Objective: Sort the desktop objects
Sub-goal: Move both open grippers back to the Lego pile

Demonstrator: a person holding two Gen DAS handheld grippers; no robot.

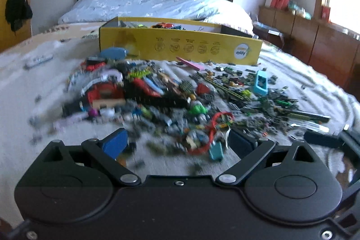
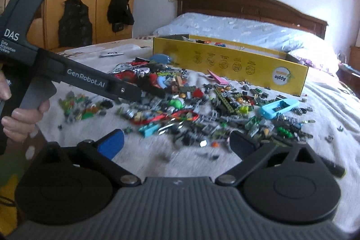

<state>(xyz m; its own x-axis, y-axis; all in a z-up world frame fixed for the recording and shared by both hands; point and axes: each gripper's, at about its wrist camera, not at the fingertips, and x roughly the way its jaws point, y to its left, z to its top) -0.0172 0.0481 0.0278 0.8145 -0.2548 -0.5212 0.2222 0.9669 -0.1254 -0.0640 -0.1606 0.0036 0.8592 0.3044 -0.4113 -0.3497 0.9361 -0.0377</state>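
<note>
The right gripper (image 2: 176,143), black tongs with one blue-faced pad (image 2: 111,143) and one dark pad, stands spread wide over bare white bedspread (image 2: 326,105), with nothing between its pads. The left gripper (image 1: 177,141), of the same build, is likewise spread wide and holds nothing; only blurred litter shows in the gap. In the right wrist view the left tool's long dark arm crosses from the left edge, held by a hand (image 2: 24,114) that the frame cuts off, and its tip is lost against the clutter.

The heap of small multicoloured plastic bricks and oddments (image 1: 171,98) lies on the bedspread just ahead of both grippers. Most pieces are too smeared to name. A red looped cord (image 1: 216,129), a light blue rubbery case with a rectangular window (image 2: 279,108) and a flat pink card (image 2: 217,78) can be picked out. Behind the heap, touching its far fringe, stands a long, open yellow cardboard box (image 1: 180,46); its near wall hides all but a few red and blue scraps inside. A dark rod (image 2: 331,167) at lower right is half hidden by the right gripper's body.
</note>
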